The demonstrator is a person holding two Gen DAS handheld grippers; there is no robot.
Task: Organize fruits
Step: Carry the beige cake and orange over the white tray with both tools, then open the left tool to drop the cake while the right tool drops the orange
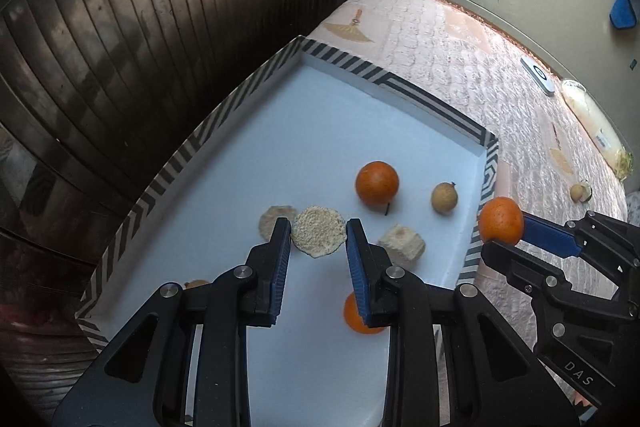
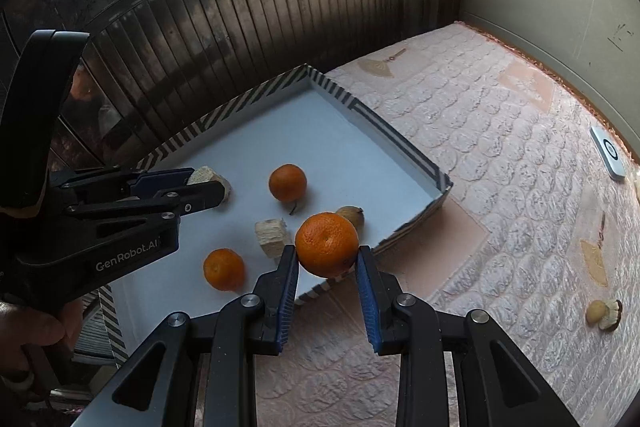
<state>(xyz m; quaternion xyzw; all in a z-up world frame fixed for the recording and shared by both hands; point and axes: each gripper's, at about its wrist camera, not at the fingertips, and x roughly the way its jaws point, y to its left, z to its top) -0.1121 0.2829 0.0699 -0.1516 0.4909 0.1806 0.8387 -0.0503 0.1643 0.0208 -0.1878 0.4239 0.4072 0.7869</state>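
Note:
A white tray with a striped rim [image 1: 384, 75] [image 2: 400, 143] lies on a pink quilted bed. In it are two oranges [image 1: 377, 183] [image 1: 354, 317], a brown round fruit [image 1: 444, 198], a pale cube [image 1: 402, 247] and flat round crackers [image 1: 318, 237]. My right gripper [image 2: 327, 253] is shut on a third orange [image 2: 327, 245] [image 1: 501, 220] and holds it above the tray's right rim. My left gripper [image 1: 318, 227] is open and empty, low over the crackers in the tray; it also shows in the right wrist view [image 2: 200, 187].
A small round fruit beside a brown-capped piece [image 2: 604, 313] [image 1: 580, 191] lies on the bed right of the tray. A white flat device [image 2: 608, 153] and a plastic bag [image 1: 592, 123] lie near the wall. A dark slatted shutter [image 1: 120, 47] stands behind the tray.

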